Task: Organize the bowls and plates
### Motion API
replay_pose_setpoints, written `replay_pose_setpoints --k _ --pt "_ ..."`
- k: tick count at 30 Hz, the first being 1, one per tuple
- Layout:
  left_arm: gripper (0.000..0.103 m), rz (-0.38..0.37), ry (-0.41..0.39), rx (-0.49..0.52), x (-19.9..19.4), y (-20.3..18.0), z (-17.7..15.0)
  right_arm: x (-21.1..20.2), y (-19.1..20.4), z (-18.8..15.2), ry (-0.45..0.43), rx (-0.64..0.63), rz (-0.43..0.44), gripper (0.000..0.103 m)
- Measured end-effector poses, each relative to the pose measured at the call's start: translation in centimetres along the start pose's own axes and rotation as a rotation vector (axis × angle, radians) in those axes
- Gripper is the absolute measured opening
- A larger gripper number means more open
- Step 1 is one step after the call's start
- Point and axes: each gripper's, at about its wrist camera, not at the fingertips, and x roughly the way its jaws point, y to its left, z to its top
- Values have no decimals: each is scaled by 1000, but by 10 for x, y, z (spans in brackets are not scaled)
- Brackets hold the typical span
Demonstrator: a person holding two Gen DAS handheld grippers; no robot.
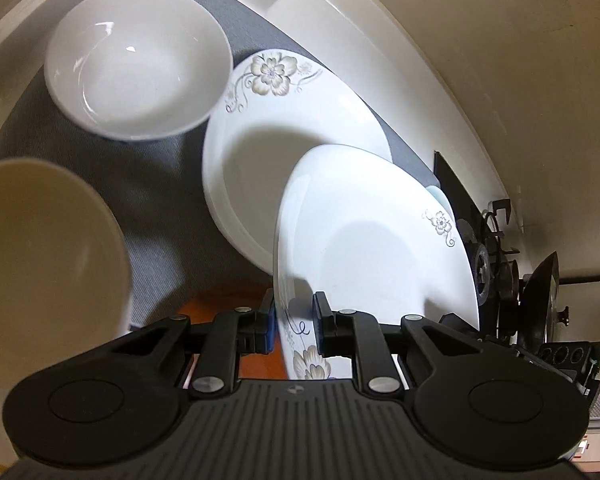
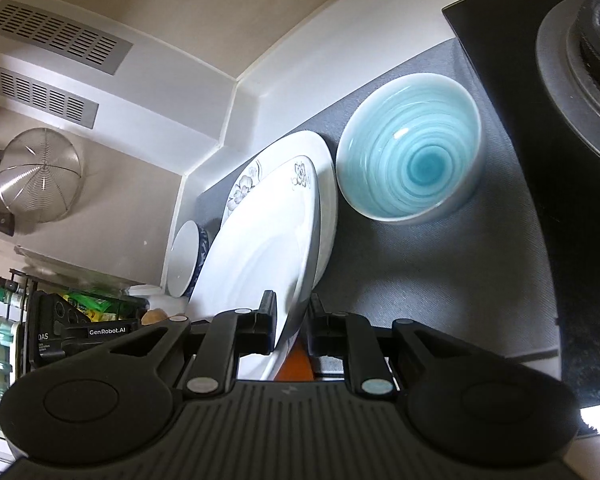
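Note:
My left gripper (image 1: pixel 294 314) is shut on the near rim of a white floral plate (image 1: pixel 376 240) and holds it tilted above a stack of floral plates (image 1: pixel 276 152) on the grey mat (image 1: pixel 156 200). My right gripper (image 2: pixel 292 316) is shut on the opposite rim of the same plate (image 2: pixel 260 248), seen edge-on over the stack (image 2: pixel 328 200). A white bowl (image 1: pixel 140 64) sits at the far left of the mat. A cream bowl (image 1: pixel 40 248) is near left. A blue swirl bowl (image 2: pixel 410 156) sits right of the stack. A blue-rimmed white bowl (image 2: pixel 186 258) is behind the plates.
A black gas stove (image 2: pixel 580 60) with a burner lies right of the mat; it also shows in the left wrist view (image 1: pixel 496 264). The white wall ledge (image 1: pixel 340 32) runs behind the dishes. A metal strainer (image 2: pixel 36 176) hangs on the wall.

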Motion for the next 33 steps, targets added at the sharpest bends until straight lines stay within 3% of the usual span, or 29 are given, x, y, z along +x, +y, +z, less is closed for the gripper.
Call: replay_pose_setpoints --k 17,33 --pt "19 23 58 17 9 20 42 45 -2 0 -9 40 -36 16" --pt "19 31 79 23 15 27 59 65 -6 2 -27 56 -57 17"
